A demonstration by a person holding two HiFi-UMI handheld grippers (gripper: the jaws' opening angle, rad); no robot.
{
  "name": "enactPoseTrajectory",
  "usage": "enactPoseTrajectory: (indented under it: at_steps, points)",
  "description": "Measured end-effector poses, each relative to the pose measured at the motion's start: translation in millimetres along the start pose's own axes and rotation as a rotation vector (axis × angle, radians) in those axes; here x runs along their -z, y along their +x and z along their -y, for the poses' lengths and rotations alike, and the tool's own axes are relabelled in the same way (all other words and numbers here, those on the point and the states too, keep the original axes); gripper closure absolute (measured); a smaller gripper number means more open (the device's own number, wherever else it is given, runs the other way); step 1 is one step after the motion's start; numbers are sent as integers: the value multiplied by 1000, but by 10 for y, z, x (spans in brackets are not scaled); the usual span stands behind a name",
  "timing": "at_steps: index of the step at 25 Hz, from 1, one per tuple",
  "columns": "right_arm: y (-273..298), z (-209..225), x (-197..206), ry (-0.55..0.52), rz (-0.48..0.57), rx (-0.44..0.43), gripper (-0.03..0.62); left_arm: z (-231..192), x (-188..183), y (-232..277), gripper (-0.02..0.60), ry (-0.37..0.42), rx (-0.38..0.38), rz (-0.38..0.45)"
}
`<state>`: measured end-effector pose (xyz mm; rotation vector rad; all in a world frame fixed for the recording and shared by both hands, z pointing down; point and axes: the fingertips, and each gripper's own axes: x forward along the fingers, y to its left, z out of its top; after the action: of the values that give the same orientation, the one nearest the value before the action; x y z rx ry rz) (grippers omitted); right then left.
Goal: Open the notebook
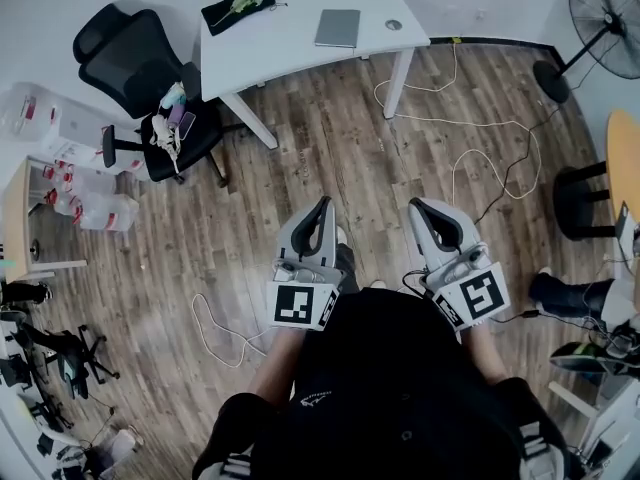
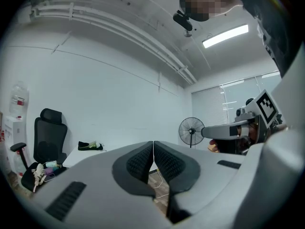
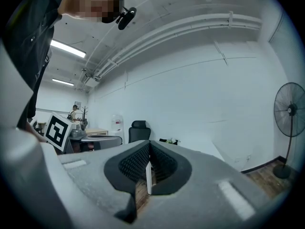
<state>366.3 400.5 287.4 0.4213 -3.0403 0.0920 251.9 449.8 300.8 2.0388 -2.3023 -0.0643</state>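
Right by the person's tummy, the left gripper [image 1: 322,204] and the right gripper [image 1: 418,206] stick out side by side, both pointing level over the wood floor [image 1: 330,138]. Each one has its two fingers pressed together. The left gripper's black pads [image 2: 137,163] meet in a thin line, and the right gripper's pads [image 3: 132,164] are closed too. Neither one holds or touches anything. A bit further on, white cables [image 1: 450,121] curl across the floor. Far off stands the white desk [image 1: 290,43], with a black chair [image 1: 135,58] beside it. The notebook [image 1: 338,28] lies flat and shut on that desk, well apart from both grippers, and a black pouch [image 1: 238,8] lies on the same desk. So the job right now looks like getting over to the desk. To do it well, I think the person should step with care past the cables, stop right at the desk edge, and spread one gripper's fingers before reaching. Then one gripper could hold the book down while the other lifts the cover.
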Motion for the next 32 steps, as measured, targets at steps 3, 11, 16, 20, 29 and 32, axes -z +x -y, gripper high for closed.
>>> enactPoseTrajectory:
  at_steps: [3, 11, 16, 20, 29, 32]
  points:
    - [273, 96, 18, 9, -23, 9, 589, -195, 4, 258, 574, -7, 22, -9]
    - [954, 387, -14, 28, -53, 58, 589, -735, -40, 788, 574, -18, 60, -16]
    - [1381, 512, -75, 31, -42, 79, 589, -1119, -77, 1025, 574, -7, 63, -13]
    - [1700, 621, -111, 39, -32, 96, 589, -1402, -118, 1217, 574, -9, 60, -7]
    - [2143, 789, -161, 62, -14, 117, 589, -1721, -46, 1566, 574, -28, 84, -7]
    - [2188, 850, -173, 80, -16, 125, 589, -1757, -12, 1635, 574, -19, 94, -23]
